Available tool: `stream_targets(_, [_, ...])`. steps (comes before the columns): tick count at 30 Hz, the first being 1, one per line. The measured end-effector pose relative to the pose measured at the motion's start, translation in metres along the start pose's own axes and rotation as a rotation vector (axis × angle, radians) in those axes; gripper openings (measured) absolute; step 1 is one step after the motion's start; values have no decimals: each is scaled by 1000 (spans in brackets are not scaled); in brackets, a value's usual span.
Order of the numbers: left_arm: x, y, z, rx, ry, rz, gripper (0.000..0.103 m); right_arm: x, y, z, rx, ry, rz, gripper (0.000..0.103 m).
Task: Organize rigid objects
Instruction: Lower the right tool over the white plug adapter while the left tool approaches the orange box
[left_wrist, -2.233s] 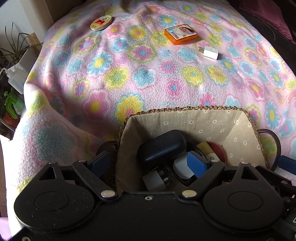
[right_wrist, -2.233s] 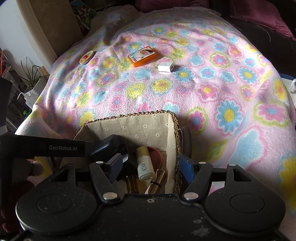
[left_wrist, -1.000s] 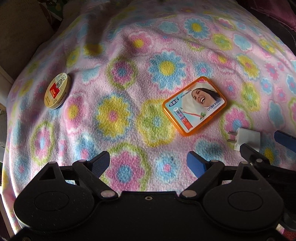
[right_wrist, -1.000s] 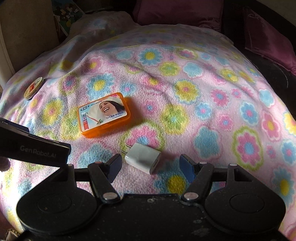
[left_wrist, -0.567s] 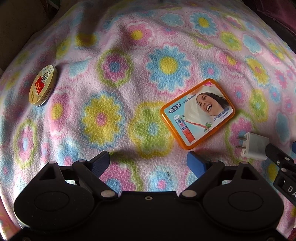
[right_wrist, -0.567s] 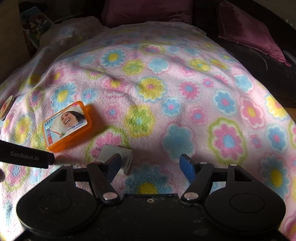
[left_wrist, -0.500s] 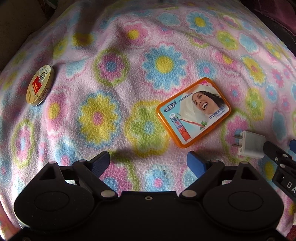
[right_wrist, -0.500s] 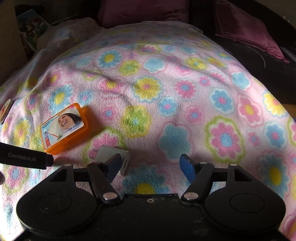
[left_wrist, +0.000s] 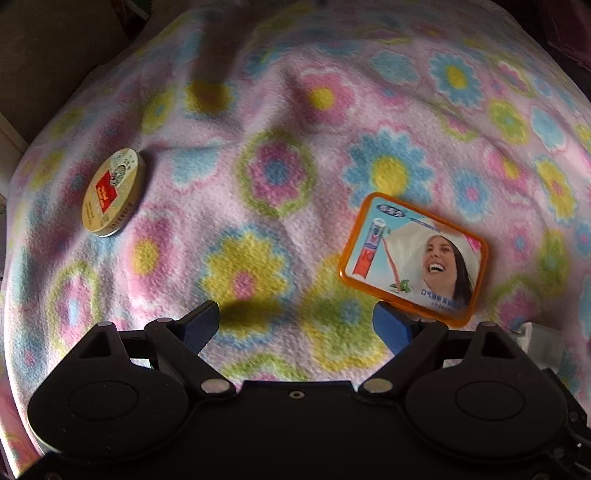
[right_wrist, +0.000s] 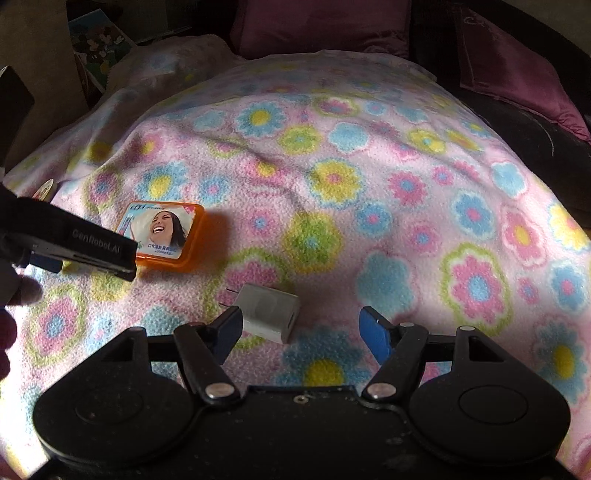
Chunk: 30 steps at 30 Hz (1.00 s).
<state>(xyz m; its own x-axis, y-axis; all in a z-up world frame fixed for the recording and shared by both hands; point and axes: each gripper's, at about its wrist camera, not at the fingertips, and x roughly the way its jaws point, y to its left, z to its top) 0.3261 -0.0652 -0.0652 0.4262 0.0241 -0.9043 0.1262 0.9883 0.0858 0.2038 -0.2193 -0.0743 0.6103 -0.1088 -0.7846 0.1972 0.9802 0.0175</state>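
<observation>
Spread underneath, a flowered fleece blanket (left_wrist: 280, 221); left gripper (left_wrist: 295, 325) wide open, empty, its right pad at the near edge of an orange rectangular tin (left_wrist: 413, 258); right gripper (right_wrist: 301, 330) partly open, empty, white plug adapter (right_wrist: 269, 310) beside its left pad; far left, a round tin (left_wrist: 112, 192).

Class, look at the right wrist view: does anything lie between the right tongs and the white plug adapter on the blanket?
Nothing visible does. The white plug adapter lies on the blanket just inside the left pad of the open right tongs.
</observation>
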Motion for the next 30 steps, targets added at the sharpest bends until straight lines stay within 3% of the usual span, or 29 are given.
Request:
stream_targets(5, [-2,14,3,-13,-5,-11,87,9,6,5,63,54,51,72])
stream_targets(12, [-21,21,-12,39,-67,-51,87,28,14,13,109,102,35,72])
stream_targets(16, [-31,14,-13,98,-97,-69,87,37,18,14,122,117,7,70])
stream_targets(18, [-33,8,-13,126,-107,-79,87,40,17,14,119,122,-12,58])
stream_targets(19, [-35,6,-13,140,-114,-85,88,40,15,14,118,121,-10,57])
stream_targets(25, [-33,-24,-9,267,-138,-116,92,25,-3,9,122,156,-21,57])
stream_targets(30, [-25,-54,-11,423,-147,-86,94,5,-22,-7,122,213,-54,57])
